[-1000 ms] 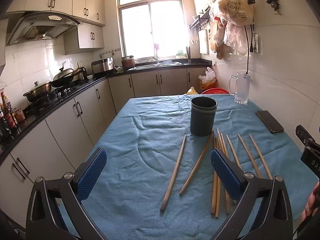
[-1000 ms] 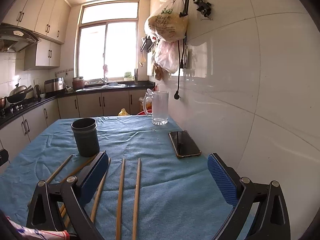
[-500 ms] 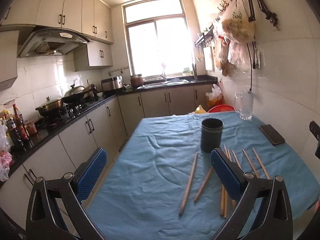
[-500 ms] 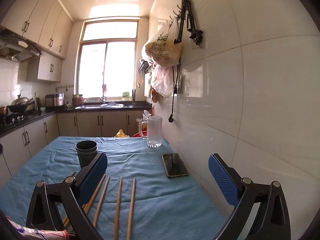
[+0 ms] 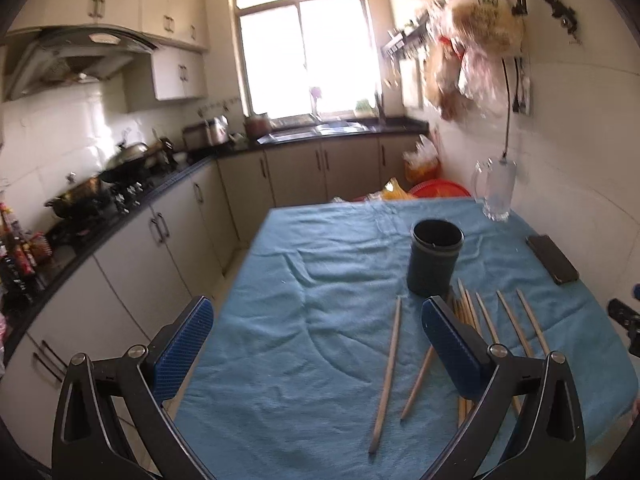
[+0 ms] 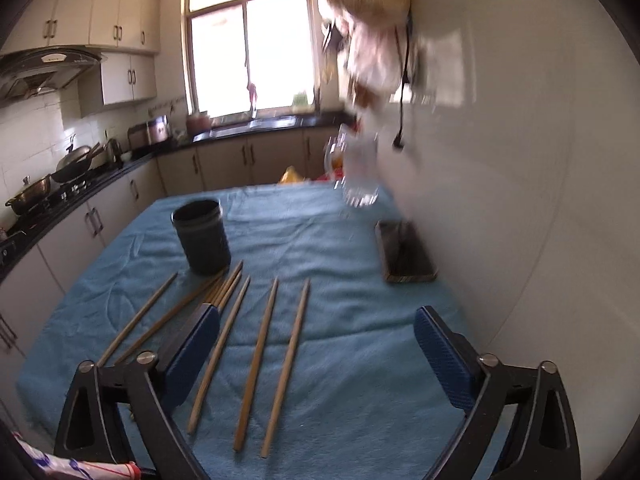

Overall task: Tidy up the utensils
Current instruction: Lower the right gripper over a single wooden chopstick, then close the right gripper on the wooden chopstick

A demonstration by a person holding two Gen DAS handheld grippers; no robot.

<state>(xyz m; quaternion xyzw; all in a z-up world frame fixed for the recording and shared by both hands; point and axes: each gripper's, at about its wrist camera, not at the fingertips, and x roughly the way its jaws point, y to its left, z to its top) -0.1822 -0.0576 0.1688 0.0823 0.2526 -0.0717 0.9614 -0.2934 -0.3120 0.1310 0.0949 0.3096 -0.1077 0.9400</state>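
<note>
Several wooden chopsticks (image 5: 388,372) lie loose on the blue tablecloth (image 5: 320,264), fanned out in front of a dark round cup (image 5: 434,264) that stands upright. My left gripper (image 5: 316,308) hangs open above the cloth's near left part, holding nothing. In the right wrist view the chopsticks (image 6: 258,360) lie below and between the fingers of my right gripper (image 6: 316,314). Its jaws are wide and closing, with the pads touching nothing. The cup (image 6: 202,236) stands beyond its left finger.
A black phone (image 6: 404,252) lies near the white tiled wall on the right, and a glass mug (image 6: 360,176) stands at the far right corner. Kitchen cabinets and a stove (image 5: 92,200) line the left side. Bags hang on the wall above the table.
The left view pulled back and up from the table, then shifted left. The right view tipped up, then pitched down onto the chopsticks, and its fingers stand slightly closer together.
</note>
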